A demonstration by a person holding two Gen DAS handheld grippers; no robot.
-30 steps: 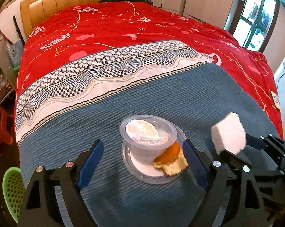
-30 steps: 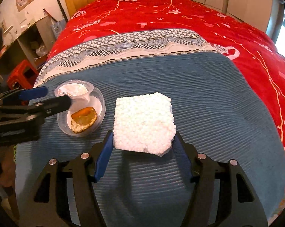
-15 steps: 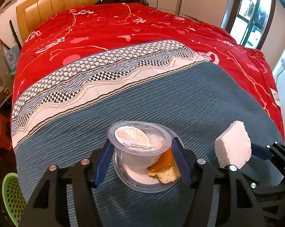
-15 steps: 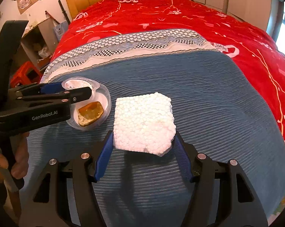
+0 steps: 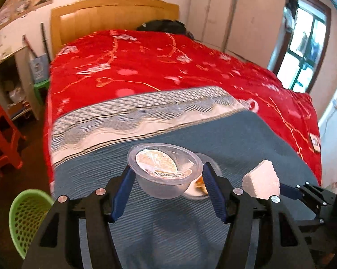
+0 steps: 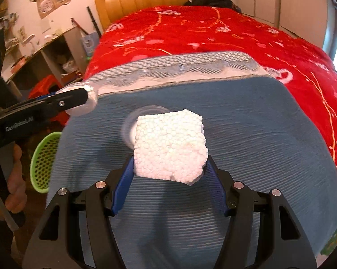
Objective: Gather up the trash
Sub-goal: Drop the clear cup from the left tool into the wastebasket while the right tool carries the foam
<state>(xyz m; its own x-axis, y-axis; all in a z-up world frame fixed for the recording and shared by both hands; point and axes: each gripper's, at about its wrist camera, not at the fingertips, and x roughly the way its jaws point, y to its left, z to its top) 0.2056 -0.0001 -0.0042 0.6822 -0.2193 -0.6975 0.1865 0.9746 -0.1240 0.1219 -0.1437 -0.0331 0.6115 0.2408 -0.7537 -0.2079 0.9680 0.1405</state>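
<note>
My left gripper (image 5: 168, 172) is shut on a clear plastic cup (image 5: 165, 172) with a half-peeled foil lid and holds it above the blue bedspread. Under the cup, a shallow clear dish (image 5: 209, 160) with a piece of orange peel (image 5: 200, 182) still lies on the bed. In the right wrist view my right gripper (image 6: 170, 164) is shut on a white foam block (image 6: 170, 148), also raised off the bed. From there the left gripper (image 6: 78, 98) with the cup (image 6: 90, 99) shows at the left. The dish (image 6: 132, 121) is half hidden behind the foam.
A green mesh basket (image 5: 27, 219) (image 6: 45, 161) stands on the floor by the bed's near left corner. A red stool (image 5: 2, 134) and shelves stand further left. A hand (image 6: 13, 179) grips the left tool. The red quilt (image 5: 157, 67) covers the far half of the bed.
The left gripper's jaws closed on the cup and lifted it off the dish. The right gripper rose with the foam block. Both views now tilt up and show more of the room.
</note>
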